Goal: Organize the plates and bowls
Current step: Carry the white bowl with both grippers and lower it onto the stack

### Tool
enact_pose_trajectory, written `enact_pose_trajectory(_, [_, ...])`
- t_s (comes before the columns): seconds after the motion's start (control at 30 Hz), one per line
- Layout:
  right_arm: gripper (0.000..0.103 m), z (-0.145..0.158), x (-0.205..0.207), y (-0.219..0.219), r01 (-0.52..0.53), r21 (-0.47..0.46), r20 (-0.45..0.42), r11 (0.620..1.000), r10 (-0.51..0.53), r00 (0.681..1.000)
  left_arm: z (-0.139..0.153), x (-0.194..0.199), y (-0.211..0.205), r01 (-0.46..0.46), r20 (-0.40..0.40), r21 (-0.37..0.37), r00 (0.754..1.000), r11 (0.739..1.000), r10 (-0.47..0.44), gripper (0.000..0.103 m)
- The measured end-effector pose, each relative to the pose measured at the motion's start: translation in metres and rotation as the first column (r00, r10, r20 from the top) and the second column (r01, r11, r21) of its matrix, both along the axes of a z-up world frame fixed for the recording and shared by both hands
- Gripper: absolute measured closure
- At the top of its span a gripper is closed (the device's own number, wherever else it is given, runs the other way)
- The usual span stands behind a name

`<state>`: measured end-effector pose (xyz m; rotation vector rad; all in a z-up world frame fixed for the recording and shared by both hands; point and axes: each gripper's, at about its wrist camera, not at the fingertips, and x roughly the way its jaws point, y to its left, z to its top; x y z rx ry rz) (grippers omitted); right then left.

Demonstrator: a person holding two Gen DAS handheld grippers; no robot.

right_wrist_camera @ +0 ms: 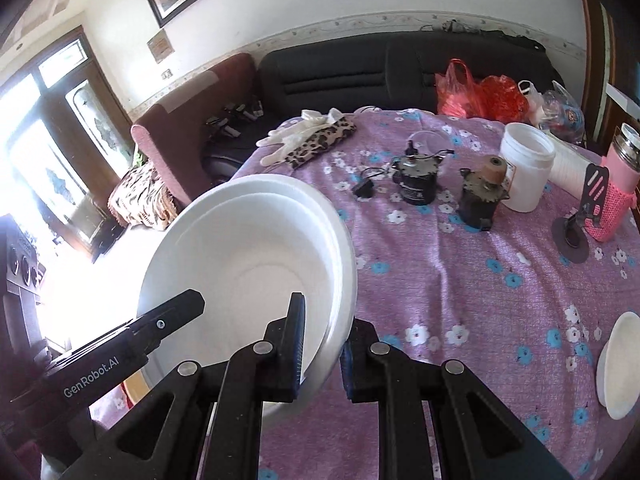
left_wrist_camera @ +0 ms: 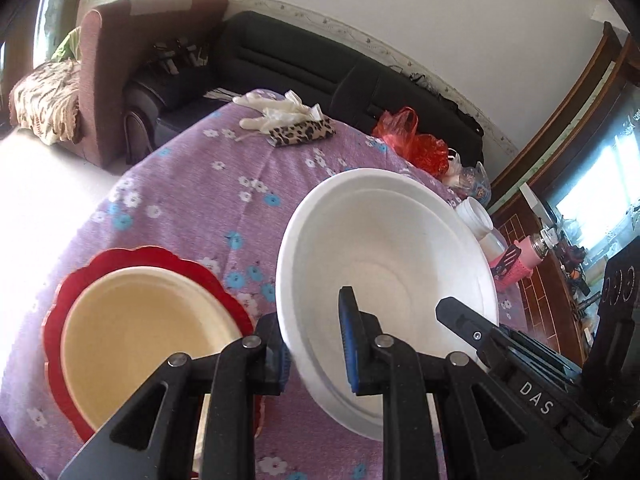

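A white foam bowl stack (left_wrist_camera: 384,248) is held tilted above the purple flowered tablecloth (left_wrist_camera: 180,184). My left gripper (left_wrist_camera: 316,344) is shut on its near left rim, one finger inside and one outside. My right gripper (right_wrist_camera: 320,348) is shut on the opposite rim of the same white bowl stack (right_wrist_camera: 256,248). A cream bowl (left_wrist_camera: 136,324) sits in a red scalloped plate (left_wrist_camera: 68,292) at the lower left of the left wrist view. Another white bowl (right_wrist_camera: 620,364) lies at the right edge of the right wrist view.
On the table are two dark motors (right_wrist_camera: 416,180), a white plastic jar (right_wrist_camera: 526,164), a pink-sleeved flask (right_wrist_camera: 618,184), a leopard-print pouch with white gloves (right_wrist_camera: 320,140) and red plastic bags (right_wrist_camera: 476,92). A black sofa (left_wrist_camera: 288,60) stands behind the table.
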<state>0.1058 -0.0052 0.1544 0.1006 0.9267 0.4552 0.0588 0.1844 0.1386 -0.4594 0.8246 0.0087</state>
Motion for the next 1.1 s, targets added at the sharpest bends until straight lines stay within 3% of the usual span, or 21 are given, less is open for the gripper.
enact_pose_trajectory(0.2, [0.085, 0.001, -0.028, 0.054, -0.093, 0.002, 0.003, 0.996, 0.093, 0.996, 0.006, -0.044, 0.042, -0.079, 0.03, 0.094, 0.997, 0.992, 0.076, 0.084])
enact_pose_trajectory(0.43, [0.084, -0.027, -0.052, 0.102, -0.172, -0.01, -0.053, 0.985, 0.172, 0.984, -0.01, -0.077, 0.078, -0.136, 0.016, 0.146, 0.991, 0.98, 0.135, 0.084])
enact_pose_trajectory(0.77, [0.083, -0.054, -0.065, 0.133, -0.201, -0.042, -0.107, 0.979, 0.196, 0.975, -0.043, -0.078, 0.097, -0.152, -0.046, 0.225, 0.985, 0.962, 0.167, 0.084])
enact_pose_trajectory(1.1, [0.08, -0.066, -0.07, 0.149, -0.221, -0.067, -0.116, 0.973, 0.213, 0.97, -0.059, -0.076, 0.11, -0.174, -0.078, 0.225, 0.978, 0.959, 0.196, 0.079])
